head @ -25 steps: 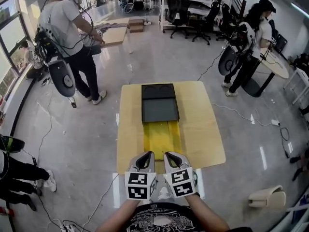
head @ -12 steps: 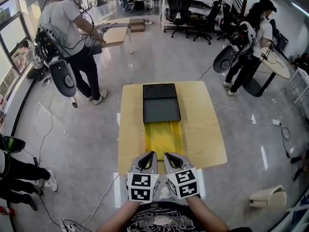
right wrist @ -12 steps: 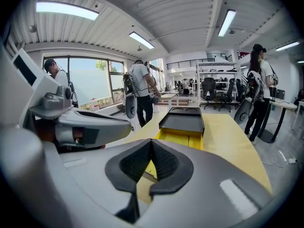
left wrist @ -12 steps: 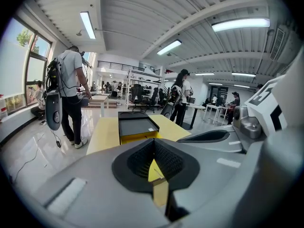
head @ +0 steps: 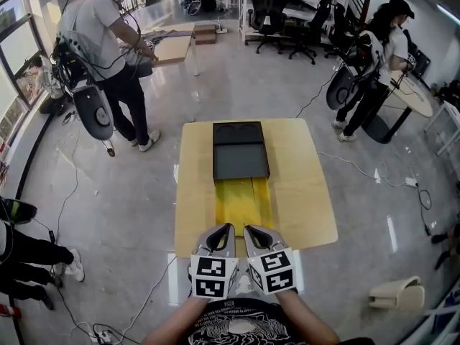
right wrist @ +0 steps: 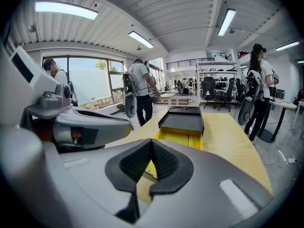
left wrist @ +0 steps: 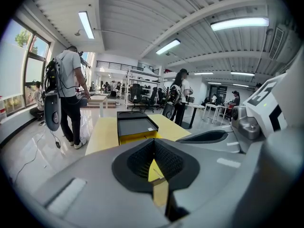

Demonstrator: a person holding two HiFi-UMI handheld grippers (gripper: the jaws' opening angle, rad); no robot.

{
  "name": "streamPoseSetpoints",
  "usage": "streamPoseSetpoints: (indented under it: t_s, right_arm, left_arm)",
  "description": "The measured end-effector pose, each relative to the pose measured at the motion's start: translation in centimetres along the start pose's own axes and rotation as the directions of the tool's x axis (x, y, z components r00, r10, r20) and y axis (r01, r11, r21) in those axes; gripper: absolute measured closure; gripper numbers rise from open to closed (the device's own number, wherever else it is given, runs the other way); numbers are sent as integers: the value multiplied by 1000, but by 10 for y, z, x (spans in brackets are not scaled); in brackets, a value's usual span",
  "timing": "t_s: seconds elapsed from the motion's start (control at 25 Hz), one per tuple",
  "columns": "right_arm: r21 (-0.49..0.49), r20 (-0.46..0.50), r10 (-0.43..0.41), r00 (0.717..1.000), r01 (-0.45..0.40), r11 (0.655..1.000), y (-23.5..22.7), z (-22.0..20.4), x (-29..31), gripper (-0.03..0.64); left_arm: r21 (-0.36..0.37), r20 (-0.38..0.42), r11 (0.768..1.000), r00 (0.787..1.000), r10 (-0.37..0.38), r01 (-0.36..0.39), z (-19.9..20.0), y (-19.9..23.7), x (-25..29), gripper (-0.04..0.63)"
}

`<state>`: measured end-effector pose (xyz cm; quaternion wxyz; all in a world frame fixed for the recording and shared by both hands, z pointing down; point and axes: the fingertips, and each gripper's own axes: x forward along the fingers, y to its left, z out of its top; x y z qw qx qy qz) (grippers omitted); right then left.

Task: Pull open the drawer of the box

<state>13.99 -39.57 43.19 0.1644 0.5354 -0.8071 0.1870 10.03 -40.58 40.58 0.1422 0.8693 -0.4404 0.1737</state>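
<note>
Jaws of left gripper and right gripper pinched together, empty; drawer runs lengthwise straight ahead, equally near both.

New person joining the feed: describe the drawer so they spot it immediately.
Find the light wooden table in the middle of the grey floor. A flat dark grey box lies on it, and the bright yellow open drawer sticks out of the box's near side, towards the camera. Nothing else on the table is yellow.
</note>
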Motion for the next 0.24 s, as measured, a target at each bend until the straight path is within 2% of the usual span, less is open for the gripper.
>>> streamPoseSetpoints:
  t_s: [0.24]
  right_arm:
    - [-2,-3,2,1000,-2,1000,-15,16,37,611]
  left_arm:
    - [-1,-7,1000,1000,0,0,11,25,33,578]
